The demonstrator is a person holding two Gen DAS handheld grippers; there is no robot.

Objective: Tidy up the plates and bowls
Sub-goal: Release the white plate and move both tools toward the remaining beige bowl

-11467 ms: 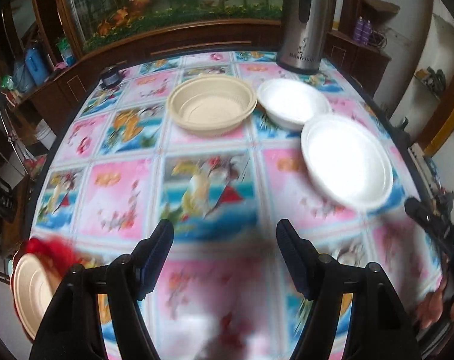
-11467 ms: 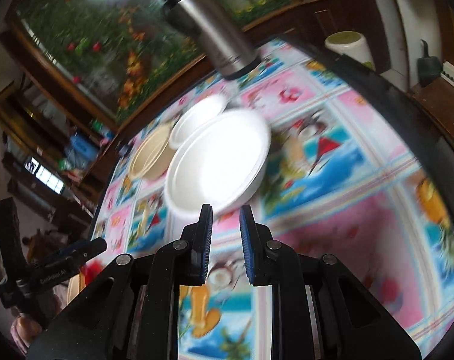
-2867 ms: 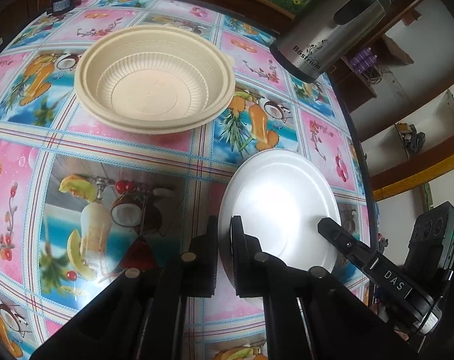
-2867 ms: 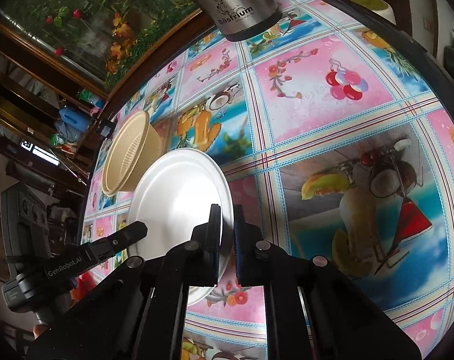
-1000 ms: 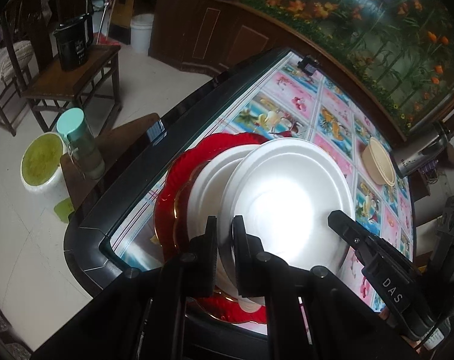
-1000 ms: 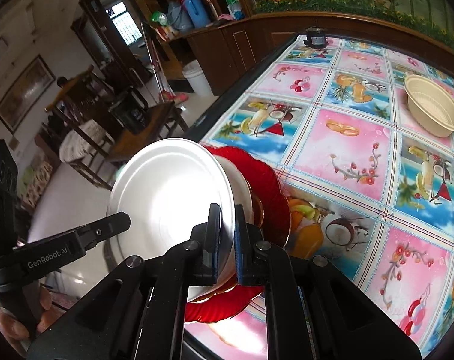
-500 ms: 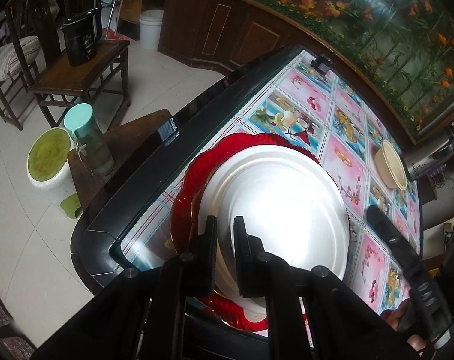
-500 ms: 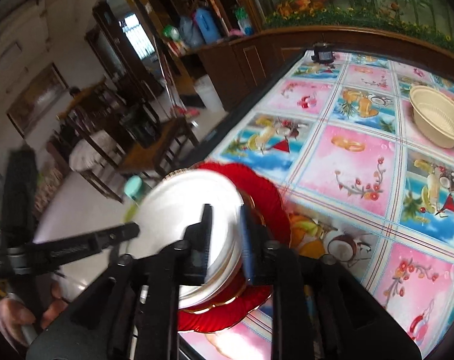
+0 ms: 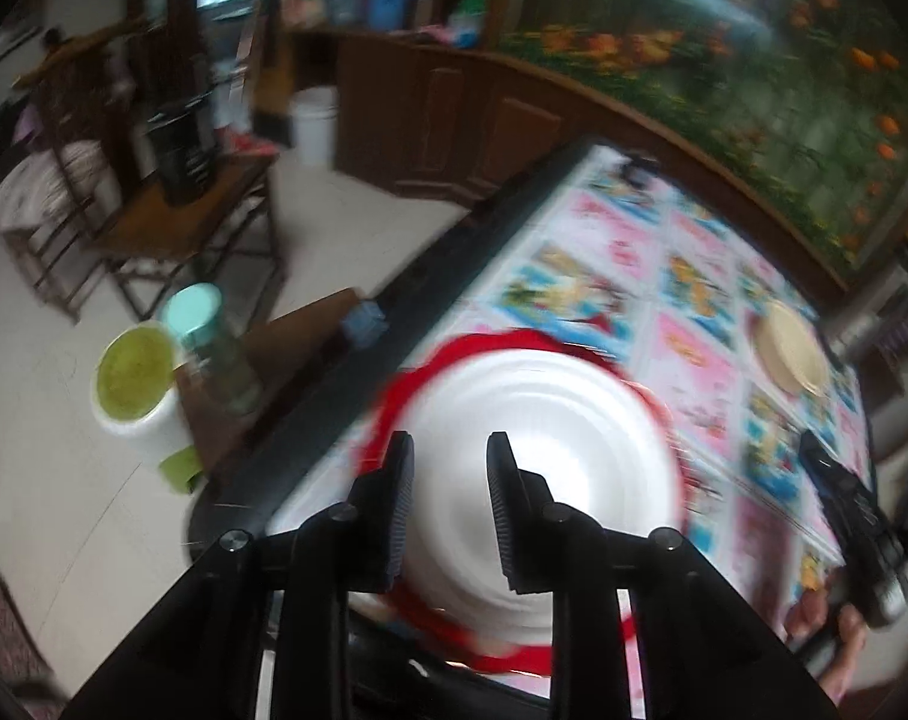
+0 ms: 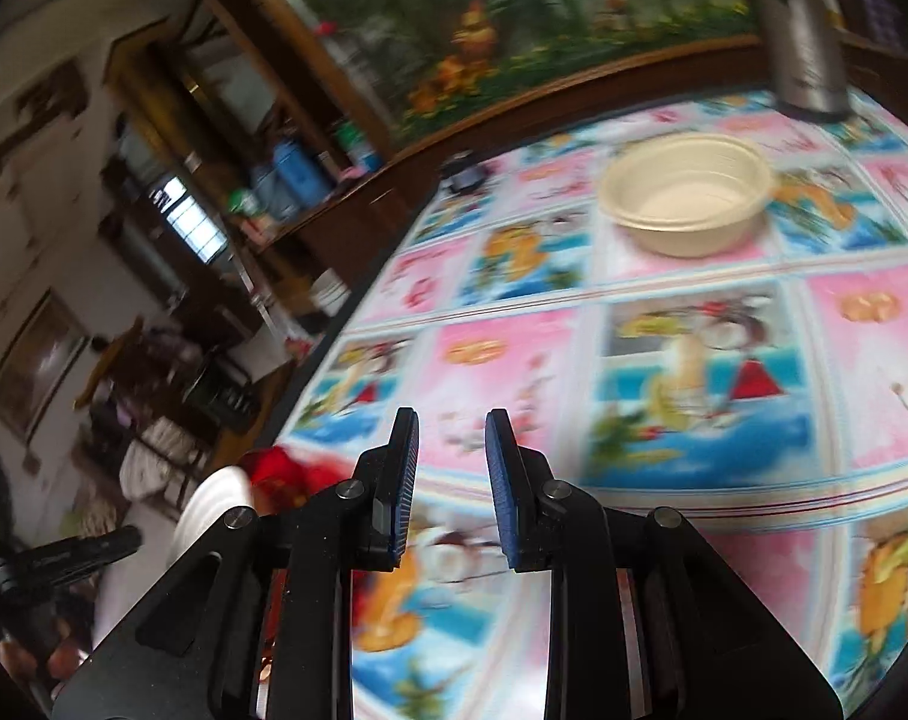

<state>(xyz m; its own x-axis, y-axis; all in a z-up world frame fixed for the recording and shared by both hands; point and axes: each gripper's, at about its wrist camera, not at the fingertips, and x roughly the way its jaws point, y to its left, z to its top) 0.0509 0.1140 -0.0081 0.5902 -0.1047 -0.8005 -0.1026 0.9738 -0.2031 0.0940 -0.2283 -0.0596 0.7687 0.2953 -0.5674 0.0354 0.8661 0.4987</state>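
A white plate (image 9: 544, 420) lies on top of a stack on the red plate (image 9: 429, 360) at the table's near corner. My left gripper (image 9: 447, 504) hovers over the white plate's near rim. Its jaws are opening and the pads do not press on the plate. My right gripper (image 10: 450, 480) is open with nothing between its fingers, above the patterned tablecloth (image 10: 694, 390). It faces the beige bowl (image 10: 688, 198) at the far side. The plate stack (image 10: 213, 510) shows at its lower left. The beige bowl (image 9: 790, 354) also shows in the left wrist view.
A steel thermos (image 10: 802, 30) stands behind the bowl. The table's dark edge (image 9: 393, 324) runs just left of the plates. Beyond it stand a low stool with a green-lidded bottle (image 9: 207, 336), a bucket (image 9: 135, 384) and wooden chairs (image 9: 171, 210).
Both grippers have let go of the white plate, which now rests on the stack. The right gripper has swung away to the right over the table. The left has risen a little.
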